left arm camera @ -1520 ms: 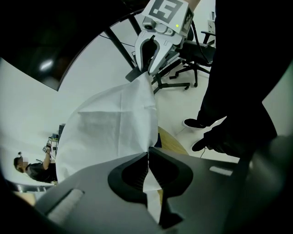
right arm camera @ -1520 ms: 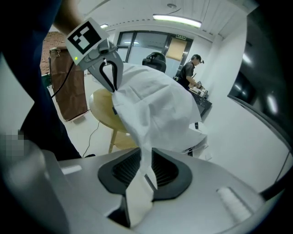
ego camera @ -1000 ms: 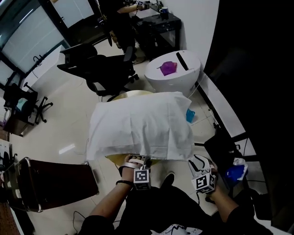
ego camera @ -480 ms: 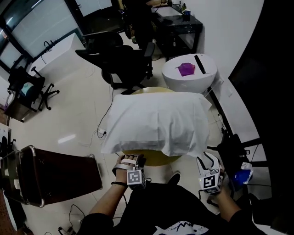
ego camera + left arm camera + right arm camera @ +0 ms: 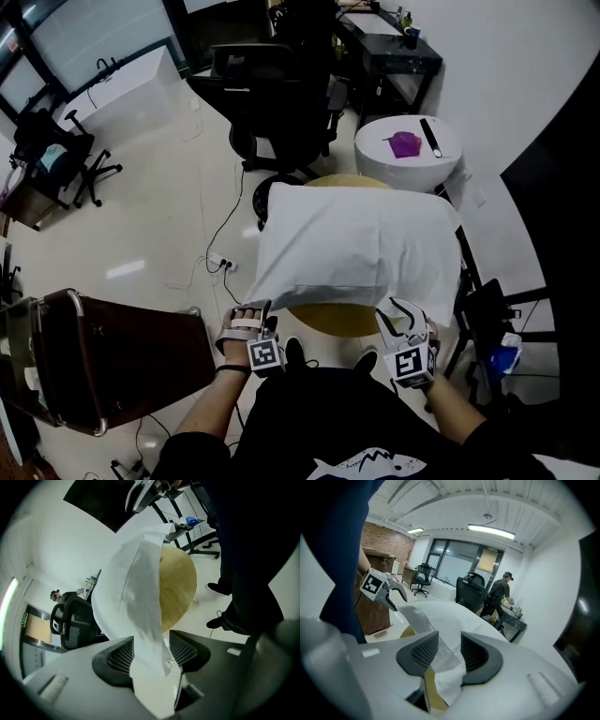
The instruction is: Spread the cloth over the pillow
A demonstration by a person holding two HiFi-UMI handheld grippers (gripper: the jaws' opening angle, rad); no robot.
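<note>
The cloth (image 5: 356, 234) lies across the round table (image 5: 339, 321), a side table (image 5: 398, 172) seemingly just behind.

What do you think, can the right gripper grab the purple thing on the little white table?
Probably not from here. The right gripper is at the near edge, its open jaws around the cloth, and the whole pillow lies between it and the purple thing.

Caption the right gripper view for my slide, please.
White cloth runs between the right gripper's parted fingers and over a yellow tabletop, office chair beyond.
</note>
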